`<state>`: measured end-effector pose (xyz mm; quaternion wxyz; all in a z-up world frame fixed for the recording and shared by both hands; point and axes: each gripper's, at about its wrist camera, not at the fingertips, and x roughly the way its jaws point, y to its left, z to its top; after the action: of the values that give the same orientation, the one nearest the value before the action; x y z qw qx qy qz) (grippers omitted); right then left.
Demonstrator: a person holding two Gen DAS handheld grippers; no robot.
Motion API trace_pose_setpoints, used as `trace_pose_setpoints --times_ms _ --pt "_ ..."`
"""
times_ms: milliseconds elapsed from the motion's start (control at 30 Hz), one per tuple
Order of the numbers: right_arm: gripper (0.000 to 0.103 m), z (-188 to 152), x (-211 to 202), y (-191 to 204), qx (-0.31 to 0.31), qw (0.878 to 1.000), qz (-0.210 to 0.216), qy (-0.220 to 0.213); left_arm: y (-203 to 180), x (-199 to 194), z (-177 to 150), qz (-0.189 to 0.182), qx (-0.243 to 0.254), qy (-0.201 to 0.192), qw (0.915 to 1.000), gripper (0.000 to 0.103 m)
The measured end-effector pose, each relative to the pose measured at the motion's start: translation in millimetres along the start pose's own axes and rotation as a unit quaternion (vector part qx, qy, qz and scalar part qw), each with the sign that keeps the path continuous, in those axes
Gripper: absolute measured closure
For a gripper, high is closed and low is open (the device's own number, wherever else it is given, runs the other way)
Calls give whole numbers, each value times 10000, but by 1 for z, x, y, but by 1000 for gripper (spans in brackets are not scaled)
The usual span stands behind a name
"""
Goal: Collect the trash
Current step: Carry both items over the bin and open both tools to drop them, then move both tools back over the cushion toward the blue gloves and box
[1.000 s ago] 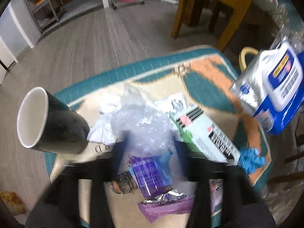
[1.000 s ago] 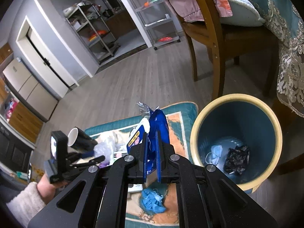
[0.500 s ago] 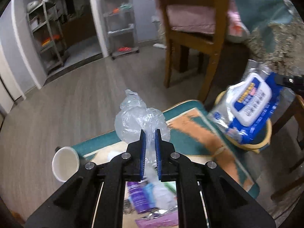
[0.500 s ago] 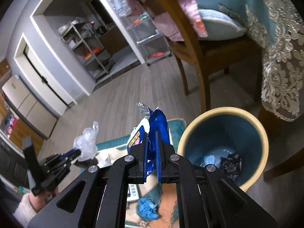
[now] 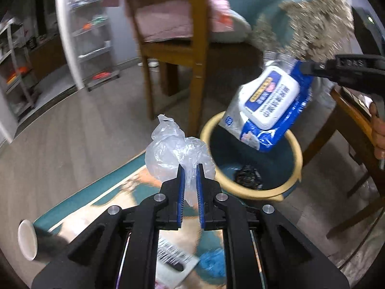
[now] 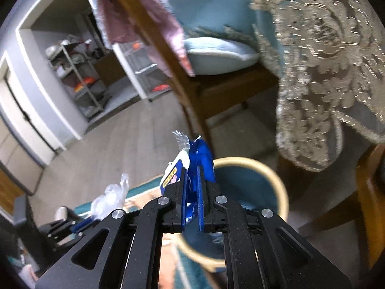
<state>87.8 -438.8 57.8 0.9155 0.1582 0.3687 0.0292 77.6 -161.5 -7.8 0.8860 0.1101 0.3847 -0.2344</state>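
Both pairs of jaws are pressed onto trash: the left gripper [image 5: 190, 175] pinches a crumpled clear plastic bag [image 5: 176, 151], and the right gripper [image 6: 191, 180] pinches a blue and white wet-wipe packet [image 5: 269, 106] by its edge. A second ago the left gripper was low over the teal and orange patterned mat [image 5: 105, 192], closing on the bag among the litter; now the bag is lifted clear and hangs just beside the round blue bin with a yellow rim [image 5: 294, 148]. The wipe packet has swung from beside the bin to above its opening, where dark rubbish already lies. Both pieces look ready to drop, the packet first. On the mat a white-lined dark mug [image 5: 30, 240], a printed leaflet [image 5: 173, 257] and a blue glove [image 5: 213, 260] are left for later
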Motion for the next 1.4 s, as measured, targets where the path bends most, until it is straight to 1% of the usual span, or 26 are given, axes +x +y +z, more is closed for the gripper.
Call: trace_pose_setpoints --times_ms 100,267,400,500,567,600,633,667,700,733,767,833,867,900,933,967,1033,1200,1333,1400 --pt "95 -2 9 -15 -65 9993 -352 85 -19 20 6 -203 146 66 9997 94" --pt "94 -7 28 -37 39 9976 -601 335 -43 51 11 -475 272 196 9983 94" --pt "94 -10 38 -45 67 9966 -662 494 -58 63 7 -614 405 254 9970 94" --pt "94 -11 40 -44 44 9961 -732 486 -65 65 9 -712 427 185 9964 94" --pt "90 -11 40 -40 2 9958 -760 505 -67 66 9 -768 445 150 9959 93" --pt "88 -11 42 -38 -9 9957 -756 542 -69 66 9 -835 472 162 9953 89" --pt "84 -11 44 -38 12 9958 -702 581 -69 66 9 -851 497 200 9949 85" --pt "75 -11 44 -38 55 9961 -657 593 -70 68 9 -831 529 246 9948 74" --pt "69 -11 45 -39 82 9962 -634 594 -70 68 9 -826 536 252 9948 59" --pt "58 -11 43 -40 118 9967 -587 544 -70 68 9 -831 531 243 9948 53" --pt "49 -10 42 -40 130 9970 -573 507 -69 67 8 -818 517 225 9950 49" --pt "42 -7 37 -39 149 9975 -551 421 -67 65 9 -774 503 236 9955 47" --pt "37 -6 36 -39 151 9976 -544 397 -65 64 9 -732 481 226 9959 43" --pt "34 -6 35 -38 143 9977 -547 369 -63 63 9 -696 452 210 9963 38" --pt "29 -6 34 -37 133 9978 -545 352 -59 60 10 -659 403 181 9968 36" --pt "26 -6 33 -35 117 9980 -525 337 -57 58 10 -639 373 159 9971 32" --pt "25 -5 30 -30 59 9984 -473 318 -50 51 10 -597 307 90 9977 29" --pt "20 -7 20 -14 -76 9987 -444 243 -35 29 8 -400 220 -52 9989 16" --pt "16 -19 3 -2 1 9992 -347 218 -20 -1 0 -143 216 -80 9996 12" --pt "14 -24 -4 6 -37 9992 -345 202 -10 -23 -2 20 181 -148 9997 9"
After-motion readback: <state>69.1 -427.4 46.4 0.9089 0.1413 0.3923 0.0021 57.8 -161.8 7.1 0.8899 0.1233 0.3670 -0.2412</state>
